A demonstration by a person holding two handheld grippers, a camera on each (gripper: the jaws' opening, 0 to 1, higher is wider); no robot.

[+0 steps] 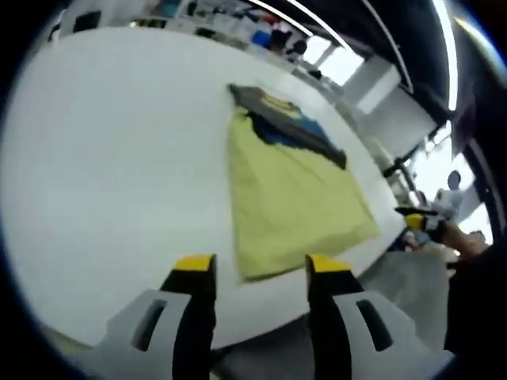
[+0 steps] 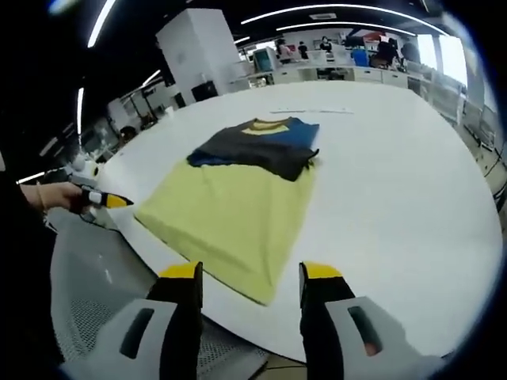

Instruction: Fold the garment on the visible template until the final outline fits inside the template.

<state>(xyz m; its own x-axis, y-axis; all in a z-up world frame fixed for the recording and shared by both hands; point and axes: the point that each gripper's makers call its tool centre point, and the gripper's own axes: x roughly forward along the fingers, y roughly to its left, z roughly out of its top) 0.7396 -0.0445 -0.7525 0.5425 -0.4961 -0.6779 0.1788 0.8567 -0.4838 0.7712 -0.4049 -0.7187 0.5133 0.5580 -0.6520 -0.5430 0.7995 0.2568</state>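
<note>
Hovering both grippers, left gripper (image 1: 252, 267) and right gripper (image 2: 250, 273), jaws wide, empty; I'd pinch the garment's (image 2: 238, 202) near-edge corners evenly on the table (image 2: 396, 174).

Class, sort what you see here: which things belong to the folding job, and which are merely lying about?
Belongs to the job:
- yellow garment with grey and blue top
- white table
- left tool
- right tool

Just lying about:
- grey mesh chair
- white strip at the table's far side

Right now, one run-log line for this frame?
garment: flat on white table, sleeves folded in | left gripper: open, off the cloth | right gripper: open, off the cloth | fold: unfinished
</note>
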